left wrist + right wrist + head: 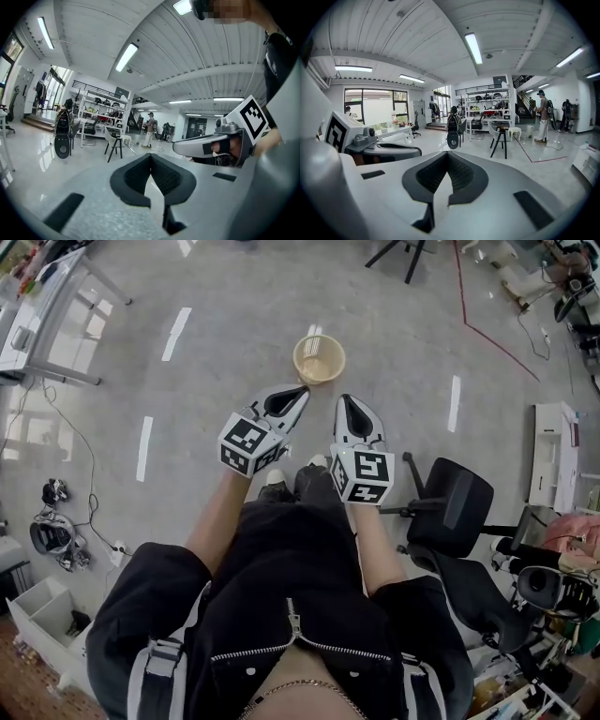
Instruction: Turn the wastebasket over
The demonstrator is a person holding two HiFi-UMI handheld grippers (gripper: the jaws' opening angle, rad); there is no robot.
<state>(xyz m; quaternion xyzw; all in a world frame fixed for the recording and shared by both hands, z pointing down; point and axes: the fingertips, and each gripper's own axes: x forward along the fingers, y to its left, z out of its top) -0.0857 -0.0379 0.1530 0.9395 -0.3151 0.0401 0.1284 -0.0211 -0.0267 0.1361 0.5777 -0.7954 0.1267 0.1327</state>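
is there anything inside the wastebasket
The wastebasket stands mouth up on the floor. Its inside shows only bare wall and bottom, so it looks empty. The patch of floor under it is covered.

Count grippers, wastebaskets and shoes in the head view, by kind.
grippers: 2 (left gripper, right gripper, jaws shut, nothing held)
wastebasket: 1, upright on the floor
shoes: 2
total: 5
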